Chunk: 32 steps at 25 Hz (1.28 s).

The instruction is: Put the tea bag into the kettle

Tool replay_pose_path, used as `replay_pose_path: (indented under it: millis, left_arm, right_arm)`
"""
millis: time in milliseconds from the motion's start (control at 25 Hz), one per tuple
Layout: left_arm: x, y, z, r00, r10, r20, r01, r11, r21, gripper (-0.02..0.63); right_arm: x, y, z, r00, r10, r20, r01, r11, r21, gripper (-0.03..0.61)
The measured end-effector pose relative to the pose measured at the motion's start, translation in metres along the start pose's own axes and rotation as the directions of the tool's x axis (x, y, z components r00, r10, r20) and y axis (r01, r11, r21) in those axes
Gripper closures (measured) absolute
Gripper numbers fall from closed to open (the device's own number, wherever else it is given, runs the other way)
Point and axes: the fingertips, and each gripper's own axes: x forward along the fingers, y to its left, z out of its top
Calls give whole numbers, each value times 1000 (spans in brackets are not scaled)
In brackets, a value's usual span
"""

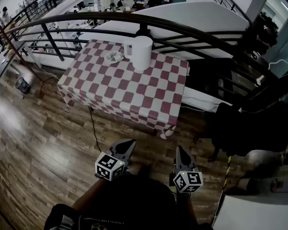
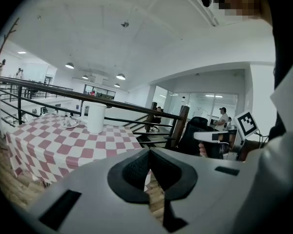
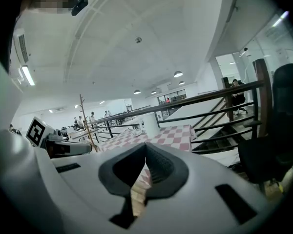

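A white kettle (image 1: 140, 52) stands at the far side of a red-and-white checked table (image 1: 134, 95), with a small saucer (image 1: 115, 57) to its left that seems to hold the tea bag. The left gripper view shows the kettle (image 2: 95, 118) and saucer (image 2: 70, 123) far off; the right gripper view shows the kettle (image 3: 149, 124) small in the distance. My left gripper (image 1: 126, 147) and right gripper (image 1: 181, 155) hang close to my body over the wooden floor, well short of the table. Both have their jaws together with nothing between them.
A black metal railing (image 1: 134, 23) curves behind the table, with a stairwell to the right. A black chair (image 1: 249, 128) stands at right. A cable (image 1: 92, 123) runs from the table across the wooden floor (image 1: 33, 143).
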Motion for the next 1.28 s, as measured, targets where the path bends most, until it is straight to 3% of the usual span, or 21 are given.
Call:
replay_pose_path:
  millis: [240,480,1280]
  left_arm:
    - [-8,7,-5,1000,29,-6,-29,999,-13,611]
    - [-20,39,-7,998,56,-14,-57,997,-49,611]
    - [-99,263,39,987,161,10,-161,986,-48,611]
  right_arm:
    - [7,8,-4,998,56,-8,-55,998,32,561]
    - [31,25,-12,996,61,-60,-60,998,18,561]
    - [215,211,2,976,203,-76,-204,979,-14,561]
